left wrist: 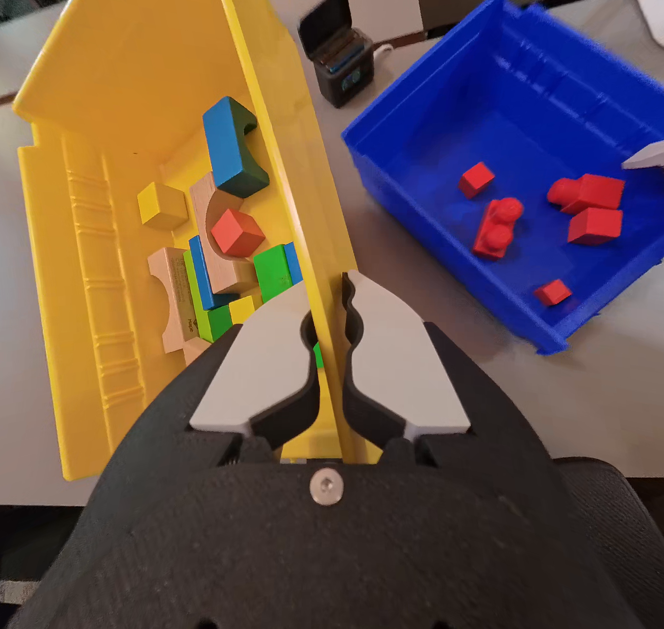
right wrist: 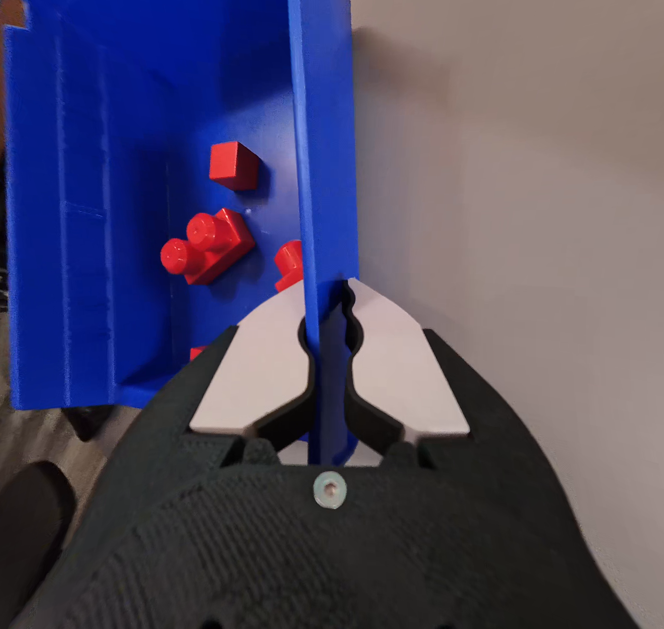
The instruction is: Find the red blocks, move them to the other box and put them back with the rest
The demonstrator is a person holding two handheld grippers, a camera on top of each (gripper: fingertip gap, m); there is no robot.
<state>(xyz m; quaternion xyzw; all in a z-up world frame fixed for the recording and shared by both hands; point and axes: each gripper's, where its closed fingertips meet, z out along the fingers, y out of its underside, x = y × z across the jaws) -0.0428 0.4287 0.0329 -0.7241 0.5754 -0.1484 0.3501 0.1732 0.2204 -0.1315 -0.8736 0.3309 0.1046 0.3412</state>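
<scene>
your left gripper [left wrist: 328,328] clamped yellow box [left wrist: 118,84] wall | right gripper [right wrist: 328,328] clamped blue box [right wrist: 323,145] wall | one red cube [left wrist: 237,233] sat among mixed blocks

On my feeds the light is soft and fairly dim, warm grey on the table [left wrist: 413,378]. The blue box [left wrist: 539,116] smears at its far rim in the left wrist view, and the black case [left wrist: 337,58] behind it is soft too. The yellow box [left wrist: 118,84] bows outward from wide-angle distortion. Blocks inside stay sharp, with short soft shadows. The right wrist view is blurrier overall; the blue wall [right wrist: 323,145] throws a broad hazy shadow onto the table [right wrist: 521,252].
</scene>
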